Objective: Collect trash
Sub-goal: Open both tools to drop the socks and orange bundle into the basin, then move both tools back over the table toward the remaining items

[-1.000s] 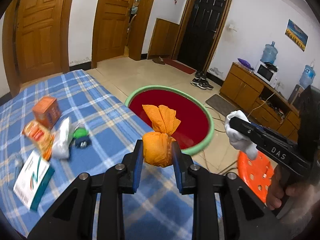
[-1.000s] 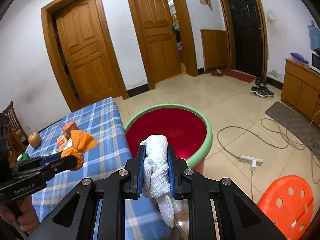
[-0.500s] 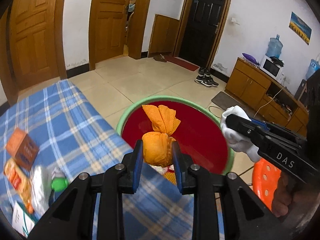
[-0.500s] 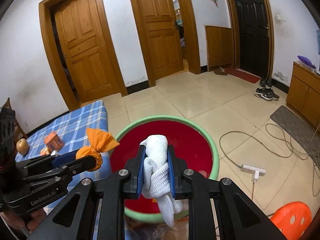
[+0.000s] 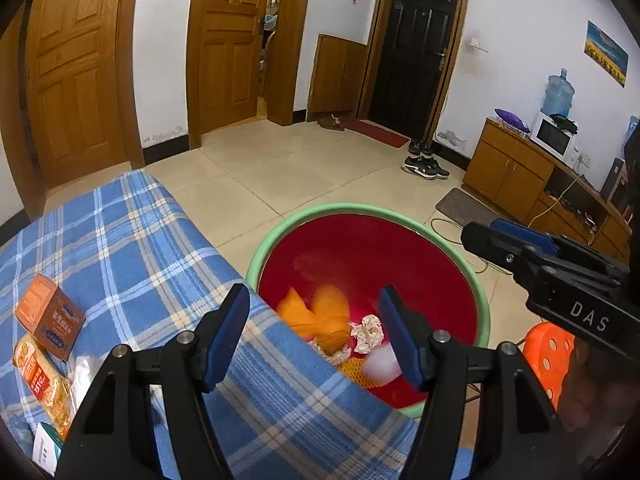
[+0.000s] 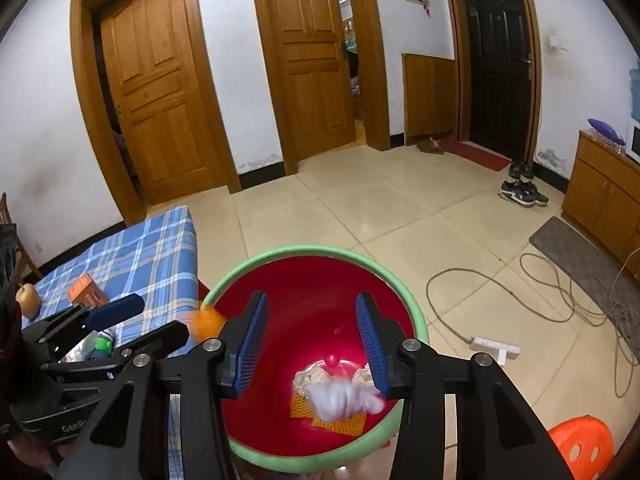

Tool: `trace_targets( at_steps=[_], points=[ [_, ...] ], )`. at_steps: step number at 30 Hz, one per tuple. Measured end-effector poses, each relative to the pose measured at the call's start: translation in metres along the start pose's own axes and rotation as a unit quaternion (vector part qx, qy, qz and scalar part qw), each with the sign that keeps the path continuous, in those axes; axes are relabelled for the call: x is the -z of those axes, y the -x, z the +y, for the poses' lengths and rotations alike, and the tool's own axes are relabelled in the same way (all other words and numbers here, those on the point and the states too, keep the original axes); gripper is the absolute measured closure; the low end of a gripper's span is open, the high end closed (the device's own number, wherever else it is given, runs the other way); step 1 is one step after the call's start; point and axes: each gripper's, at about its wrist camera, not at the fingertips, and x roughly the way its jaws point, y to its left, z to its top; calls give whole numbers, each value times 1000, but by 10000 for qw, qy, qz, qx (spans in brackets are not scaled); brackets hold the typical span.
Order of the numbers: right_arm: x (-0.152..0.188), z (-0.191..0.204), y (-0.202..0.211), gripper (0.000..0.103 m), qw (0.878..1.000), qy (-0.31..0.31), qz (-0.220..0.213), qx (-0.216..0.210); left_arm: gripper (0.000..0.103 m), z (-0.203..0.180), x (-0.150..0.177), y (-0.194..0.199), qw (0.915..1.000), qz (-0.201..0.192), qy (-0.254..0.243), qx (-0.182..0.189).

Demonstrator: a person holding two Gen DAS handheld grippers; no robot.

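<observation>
Left wrist view: left gripper (image 5: 314,330), jaws opening, nothing between the blue pads; below the gap, the orange knotted bag (image 5: 320,318) shows blurred inside the red basin (image 5: 476,292) with the green rim, beside crumpled paper (image 5: 368,332) and a blurred white cloth wad (image 5: 382,362). A second ago that orange bag was clamped between these pads. The right gripper (image 5: 480,236) crosses in from the right, its tip empty; earlier it carried the white wad. Only this view shows the blue plaid tablecloth (image 5: 132,248) close up, with an orange carton (image 5: 50,316), a biscuit packet (image 5: 40,384) and a white-and-green box corner (image 5: 46,452) left on it. Tablecloth edge hides the basin's near wall

Right wrist view: right gripper (image 6: 312,336), jaws opening, pads clear of anything; the white cloth wad (image 6: 344,398) appears blurred over orange mesh (image 6: 340,424) on the basin floor, basin rim (image 6: 416,320). Half a second ago it was pinched here. The left gripper (image 6: 156,320) enters from the left; the orange bag (image 6: 204,322) blurs just past its tip. Shown here alone: a round brown fruit (image 6: 28,300), a green-capped item (image 6: 104,344), a power strip (image 6: 494,348) with cable, an orange stool (image 6: 584,446)
</observation>
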Motion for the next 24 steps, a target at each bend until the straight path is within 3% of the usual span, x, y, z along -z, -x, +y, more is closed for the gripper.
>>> trace_targets(
  at_steps=[14, 24],
  points=[
    [4, 9, 8, 56, 9999, 2, 131, -70, 36, 12, 20, 20, 9995, 143, 287, -35],
    [26, 22, 24, 56, 9992, 90, 357, -142, 36, 17, 42, 66, 9996, 116, 250, -61]
  ],
)
